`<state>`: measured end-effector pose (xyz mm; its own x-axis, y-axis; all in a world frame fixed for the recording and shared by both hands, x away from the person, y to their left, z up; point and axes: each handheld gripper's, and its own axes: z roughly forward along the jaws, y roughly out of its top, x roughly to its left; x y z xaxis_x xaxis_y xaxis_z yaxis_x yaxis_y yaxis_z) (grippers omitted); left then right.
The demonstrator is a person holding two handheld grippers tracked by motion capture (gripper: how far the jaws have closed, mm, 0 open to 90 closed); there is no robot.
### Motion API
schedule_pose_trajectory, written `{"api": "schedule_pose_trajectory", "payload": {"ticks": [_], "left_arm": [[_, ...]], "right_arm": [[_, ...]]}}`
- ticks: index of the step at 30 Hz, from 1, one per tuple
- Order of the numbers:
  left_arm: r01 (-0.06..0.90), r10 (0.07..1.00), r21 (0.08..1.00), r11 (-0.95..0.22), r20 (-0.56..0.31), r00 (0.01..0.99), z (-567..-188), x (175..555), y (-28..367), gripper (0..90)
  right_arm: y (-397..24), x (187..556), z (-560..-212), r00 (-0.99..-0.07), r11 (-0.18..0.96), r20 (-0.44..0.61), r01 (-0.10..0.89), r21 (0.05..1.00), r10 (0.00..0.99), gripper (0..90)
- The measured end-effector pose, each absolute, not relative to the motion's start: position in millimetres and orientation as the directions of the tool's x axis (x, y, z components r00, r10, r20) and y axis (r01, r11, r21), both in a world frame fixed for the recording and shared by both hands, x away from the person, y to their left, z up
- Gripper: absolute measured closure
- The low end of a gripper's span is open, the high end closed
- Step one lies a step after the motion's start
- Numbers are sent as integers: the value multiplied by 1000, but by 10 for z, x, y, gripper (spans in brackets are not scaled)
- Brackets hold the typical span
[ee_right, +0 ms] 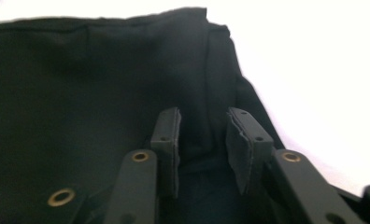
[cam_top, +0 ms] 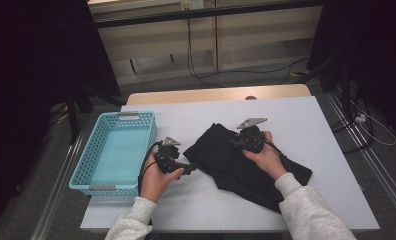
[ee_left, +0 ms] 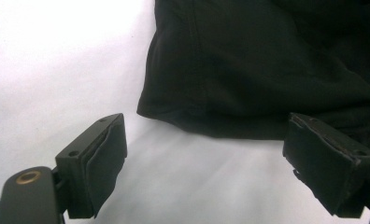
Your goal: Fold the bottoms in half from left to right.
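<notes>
From above, the bench point(cam_top: 336, 165) carries a blue basket point(cam_top: 113, 150) left of the black cloth point(cam_top: 236, 165). Left gripper point(ee_left: 206, 154), jaws wide apart, sits short of the cloth's hem. Right gripper point(ee_right: 202, 144), jaws narrowed, straddles a fold on the cloth, not clamped.

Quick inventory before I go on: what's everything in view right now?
Cloth: one, black, crumpled on the table right of centre.
Basket: one, light blue, at the table's left edge.
Table: one, white top.
Cables: several, dark, on the floor beyond the table.
Left gripper: black, jaws wide apart, just short of the cloth's edge.
Right gripper: black, jaws narrowed around a fold of cloth, gap still showing.
Hands: two, pale sleeves, entering from the bottom.
</notes>
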<state>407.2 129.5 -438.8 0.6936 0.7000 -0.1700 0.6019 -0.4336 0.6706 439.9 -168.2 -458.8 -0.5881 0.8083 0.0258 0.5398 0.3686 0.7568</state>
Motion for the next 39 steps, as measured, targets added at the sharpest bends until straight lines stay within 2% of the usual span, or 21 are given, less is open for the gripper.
{"api": "schedule_pose_trajectory", "payload": {"ticks": [3,5,11,21,39], "left_arm": [[604,702,671,-429,-173,691,-4400,4075,1305,139],[607,704,669,-428,-174,688,-4401,4078,1313,140],[601,701,674,-430,-170,693,-4381,4079,1312,141],[601,700,675,-428,-173,693,-4378,4085,1308,141],[591,689,685,-426,-177,703,-4321,4093,1307,131]], "right_arm": [[-1680,4418,-4594,-599,363,46,543,757,799,823],[-1685,4423,-4563,-603,365,49,543,756,796,843],[-1839,4396,-4411,-570,296,108,568,768,814,843],[-2008,4312,-4412,-557,294,123,597,747,821,844],[-2045,4211,-4366,-565,290,134,597,748,814,844]]}}
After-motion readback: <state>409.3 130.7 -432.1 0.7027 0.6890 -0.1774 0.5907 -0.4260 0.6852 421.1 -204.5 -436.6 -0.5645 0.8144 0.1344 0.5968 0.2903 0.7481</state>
